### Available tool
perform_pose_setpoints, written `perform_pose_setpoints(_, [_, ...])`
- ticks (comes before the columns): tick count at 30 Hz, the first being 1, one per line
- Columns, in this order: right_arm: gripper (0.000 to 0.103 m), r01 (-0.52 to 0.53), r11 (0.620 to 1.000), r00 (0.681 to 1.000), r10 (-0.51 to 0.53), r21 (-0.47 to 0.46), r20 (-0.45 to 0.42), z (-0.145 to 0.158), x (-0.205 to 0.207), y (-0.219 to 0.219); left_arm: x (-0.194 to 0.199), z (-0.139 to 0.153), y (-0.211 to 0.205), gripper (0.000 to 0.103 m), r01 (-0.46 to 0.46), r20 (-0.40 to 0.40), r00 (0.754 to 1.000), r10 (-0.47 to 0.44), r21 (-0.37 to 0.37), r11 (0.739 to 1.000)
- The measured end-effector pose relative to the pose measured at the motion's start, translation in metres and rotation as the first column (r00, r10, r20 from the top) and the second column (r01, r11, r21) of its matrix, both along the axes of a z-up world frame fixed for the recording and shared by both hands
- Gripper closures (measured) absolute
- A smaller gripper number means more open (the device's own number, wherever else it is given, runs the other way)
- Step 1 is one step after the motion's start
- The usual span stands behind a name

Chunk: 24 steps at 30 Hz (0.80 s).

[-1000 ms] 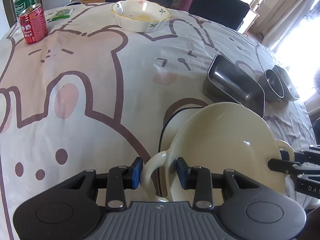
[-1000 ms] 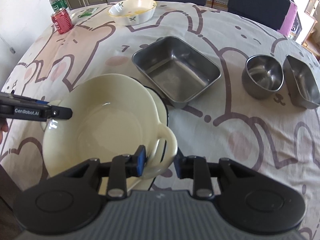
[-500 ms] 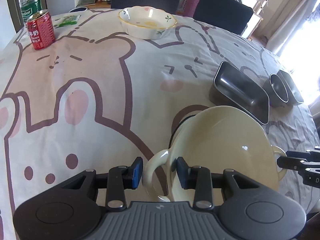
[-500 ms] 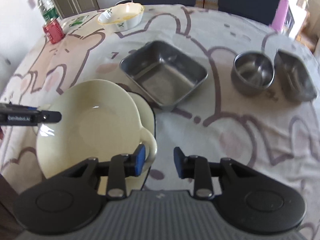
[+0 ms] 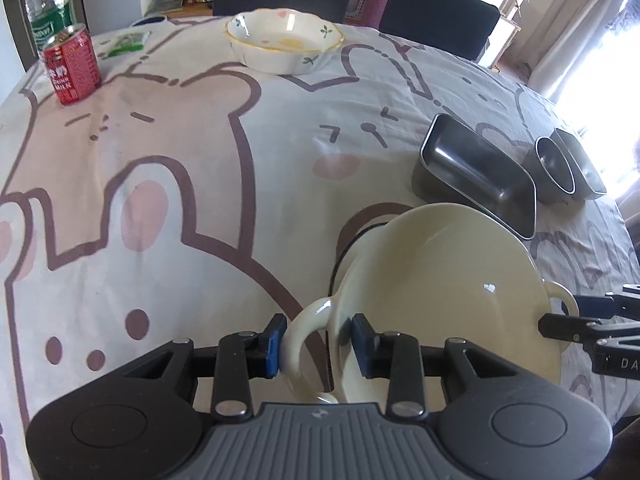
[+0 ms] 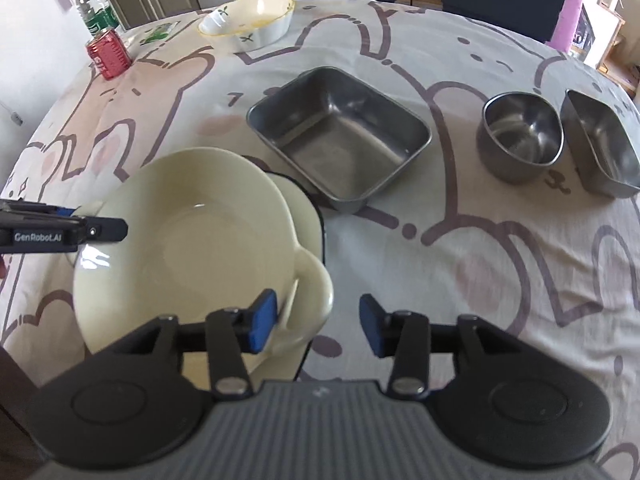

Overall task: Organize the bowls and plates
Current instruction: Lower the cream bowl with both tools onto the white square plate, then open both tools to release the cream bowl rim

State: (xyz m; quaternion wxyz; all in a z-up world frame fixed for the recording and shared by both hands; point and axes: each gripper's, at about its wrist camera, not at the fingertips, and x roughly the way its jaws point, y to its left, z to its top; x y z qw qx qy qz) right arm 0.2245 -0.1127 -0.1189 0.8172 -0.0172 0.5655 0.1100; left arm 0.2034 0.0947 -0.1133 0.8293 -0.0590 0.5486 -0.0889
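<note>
So the cream bowl [image 6: 180,248] is a glossy, pale yellow thing with a looped handle on each side, wide and shallow, with a bright glint on its inner wall. It sits at the near edge of the table [image 5: 200,160], on top of a cream plate [image 6: 304,224] with a dark rim that peeks out on the side toward the steel pan [image 6: 340,136]. The left gripper [image 5: 316,338] is clamped on one handle, blue pads hugging the loop from both sides. The right gripper [image 6: 316,322] has just been opening: its jaws stand apart, the other handle sits by the left pad but nothing is pressed between them, so that side is let go. In the right wrist view the left gripper's black fingers reach in at the far side of the bowl. The square pan sits just beyond the bowl, and further right a round steel cup [image 6: 520,140] and a second steel tray [image 6: 600,148] stand right next to each other. At the far side there's a scalloped flowery bowl [image 5: 286,44], a red can [image 5: 72,68], a clear bottle [image 5: 48,8] with a green label behind it and a small green packet [image 5: 126,42]. The tablecloth is white-pink with big cartoon bunnies in brown outline. Dark chairs [image 5: 436,4] behind the table, bright window with curtains off to the right.
</note>
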Motion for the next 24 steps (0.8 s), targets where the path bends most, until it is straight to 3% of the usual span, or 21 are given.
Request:
perform_pose_setpoints(7, [0.051,0.053,0.999,0.998,-0.053,0.013,-0.014,0.001,0.0,-0.016,-0.001,-0.001,-0.007,0.064,0.032,-0.009,0.999,-0.032,-0.011,0.999])
perform_pose_setpoints(24, [0.051,0.023,0.999,0.999,-0.021,0.04,-0.035,-0.001,-0.003,-0.012,-0.002,0.001,-0.006,0.063,0.035,0.001,0.999,-0.035,0.008,0.999])
